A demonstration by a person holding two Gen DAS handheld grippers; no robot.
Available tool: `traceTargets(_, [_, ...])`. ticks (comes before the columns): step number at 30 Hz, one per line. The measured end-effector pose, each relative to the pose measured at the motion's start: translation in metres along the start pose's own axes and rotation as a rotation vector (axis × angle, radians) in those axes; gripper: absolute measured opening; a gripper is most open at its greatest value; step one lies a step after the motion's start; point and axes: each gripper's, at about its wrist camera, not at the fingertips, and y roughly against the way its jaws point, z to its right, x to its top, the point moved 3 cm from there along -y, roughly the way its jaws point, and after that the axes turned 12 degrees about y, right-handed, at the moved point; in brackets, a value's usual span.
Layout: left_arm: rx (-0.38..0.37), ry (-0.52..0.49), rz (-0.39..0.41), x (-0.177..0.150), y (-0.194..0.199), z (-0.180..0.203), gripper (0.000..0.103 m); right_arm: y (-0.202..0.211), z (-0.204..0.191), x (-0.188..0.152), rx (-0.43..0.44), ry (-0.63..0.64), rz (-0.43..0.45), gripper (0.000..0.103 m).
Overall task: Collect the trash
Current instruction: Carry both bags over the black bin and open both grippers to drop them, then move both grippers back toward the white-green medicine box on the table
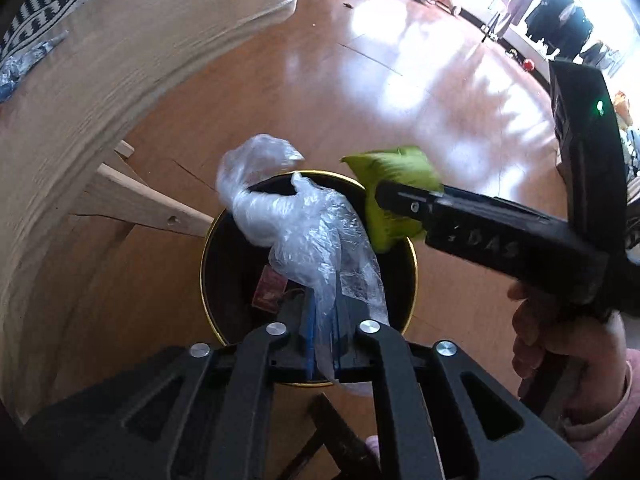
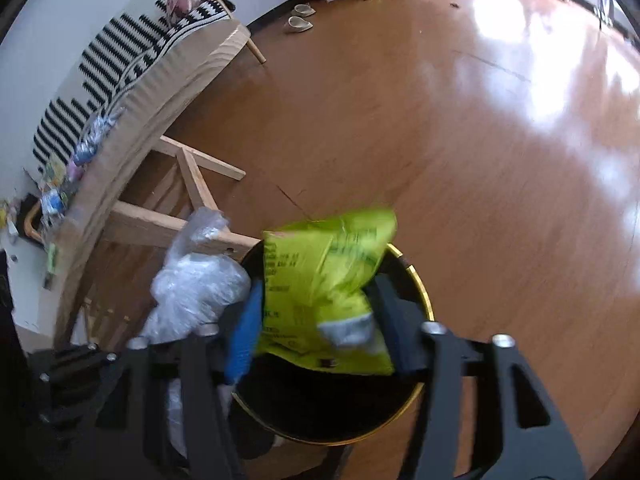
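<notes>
A black trash bin with a gold rim (image 1: 412,264) stands on the floor beside the table. My left gripper (image 1: 324,312) is shut on a crumpled clear plastic bag (image 1: 296,220) and holds it over the bin's mouth. My right gripper (image 2: 320,320) holds a lime-green snack packet (image 2: 320,280) between its fingers, above the bin's rim (image 2: 424,296); its jaws stand fairly wide around the packet. The right gripper (image 1: 400,196) with the green packet (image 1: 392,176) also shows in the left wrist view. The clear bag (image 2: 196,284) also shows in the right wrist view. A red wrapper (image 1: 268,288) lies inside the bin.
A light wooden table (image 1: 100,80) with slanted legs (image 2: 192,184) stands left of the bin, with more wrappers (image 2: 60,184) on its top. A black-and-white striped cushion (image 2: 112,64) lies behind it. The wooden floor (image 2: 480,160) stretches to the right; slippers (image 2: 298,24) lie far off.
</notes>
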Motion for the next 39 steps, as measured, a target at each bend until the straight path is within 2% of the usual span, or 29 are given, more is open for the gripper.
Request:
traceTargets(1, [0.017,0.0,-0.009,0.0,-0.002,-0.001,0.02,0.002,0.003,0.001,0.008,-0.021,-0.001,0.087])
traceTargets(2, [0.033,-0.002,-0.006,-0.001,0.0,-0.001,0.06,0.002,0.005,0.001,0.011,-0.043,-0.004,0.094])
traceTargets(3, [0.045,-0.009,0.022,0.0,0.003,-0.001,0.093,0.003,0.007,0.002,0.009,-0.058,-0.007,0.095])
traceTargets(5, [0.04,-0.025,0.088,0.0,0.014,0.001,0.095,0.005,0.012,0.006,-0.005,-0.085,-0.013,0.096])
traceTargets(9, [0.064,-0.01,0.114,0.001,0.021,-0.005,0.095,0.01,0.018,0.008,-0.039,-0.101,-0.001,0.096])
traceTargets(12, [0.05,-0.004,0.146,0.002,0.031,-0.009,0.096,0.014,0.017,0.006,-0.055,-0.089,0.005,0.096])
traceTargets(17, [0.03,0.016,0.142,0.001,0.037,-0.011,0.096,0.015,0.006,0.013,-0.058,-0.07,0.006,0.096])
traceTargets(27, [0.015,0.019,0.201,0.0,0.065,-0.02,0.097,0.022,-0.023,0.026,-0.054,-0.02,0.029,0.096])
traceTargets(31, [0.009,0.028,0.222,0.003,0.082,-0.032,0.097,0.028,-0.04,0.034,-0.057,0.007,0.043,0.096])
traceTargets(35, [0.014,-0.01,0.257,0.005,0.107,-0.046,0.097,0.036,-0.063,0.045,-0.057,0.032,0.076,0.096])
traceTargets(39, [0.047,0.001,0.311,0.005,0.142,-0.093,0.097,0.048,-0.093,0.061,-0.081,0.102,0.12,0.096])
